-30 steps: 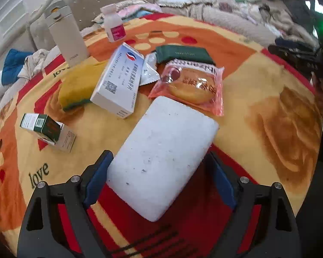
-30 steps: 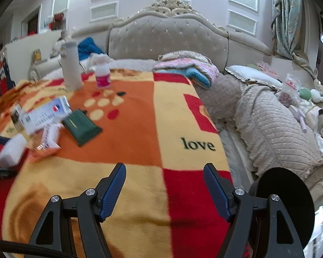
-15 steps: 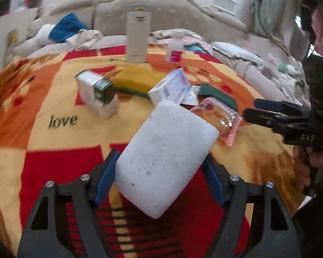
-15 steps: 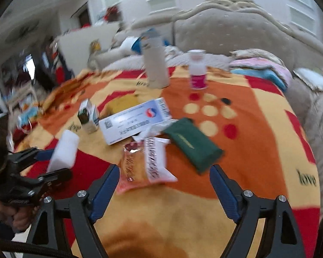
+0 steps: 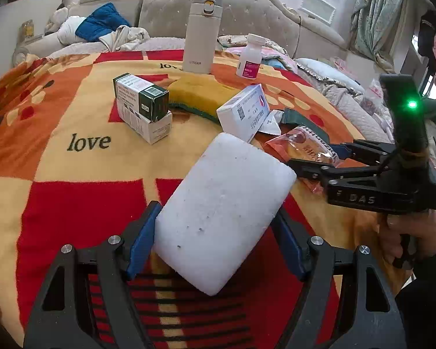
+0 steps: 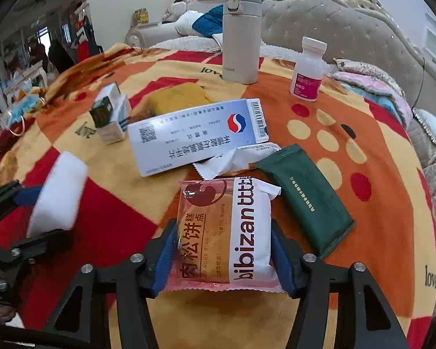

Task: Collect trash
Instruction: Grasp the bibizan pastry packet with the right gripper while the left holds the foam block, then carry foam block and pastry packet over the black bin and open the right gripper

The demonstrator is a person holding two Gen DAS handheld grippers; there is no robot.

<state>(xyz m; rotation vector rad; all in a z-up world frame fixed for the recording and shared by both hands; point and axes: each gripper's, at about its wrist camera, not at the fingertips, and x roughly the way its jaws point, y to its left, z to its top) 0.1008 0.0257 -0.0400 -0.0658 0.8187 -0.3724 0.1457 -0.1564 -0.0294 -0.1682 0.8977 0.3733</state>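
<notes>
My left gripper (image 5: 215, 250) is shut on a white foam block (image 5: 223, 212) and holds it tilted above the red and yellow blanket; the block also shows in the right wrist view (image 6: 58, 195). My right gripper (image 6: 221, 258) has its blue pads on both sides of a pink snack packet (image 6: 226, 232) that lies on the blanket. I cannot tell whether the pads press on it. The right gripper also shows in the left wrist view (image 5: 322, 157) at the packet (image 5: 305, 148). A torn white wrapper (image 6: 238, 157) lies behind the packet.
Around the packet lie a dark green pouch (image 6: 308, 197), a white and blue medicine box (image 6: 197, 133), a green and white box (image 6: 110, 113), a yellow sponge (image 6: 177, 99), a beige flask (image 6: 241, 35) and a white pill bottle (image 6: 308, 69). The bed's headboard (image 6: 348, 29) stands behind.
My right gripper swung left and came down around the pink snack packet. My left gripper kept hold of the foam block and lifted it, tilting its view up over the blanket.
</notes>
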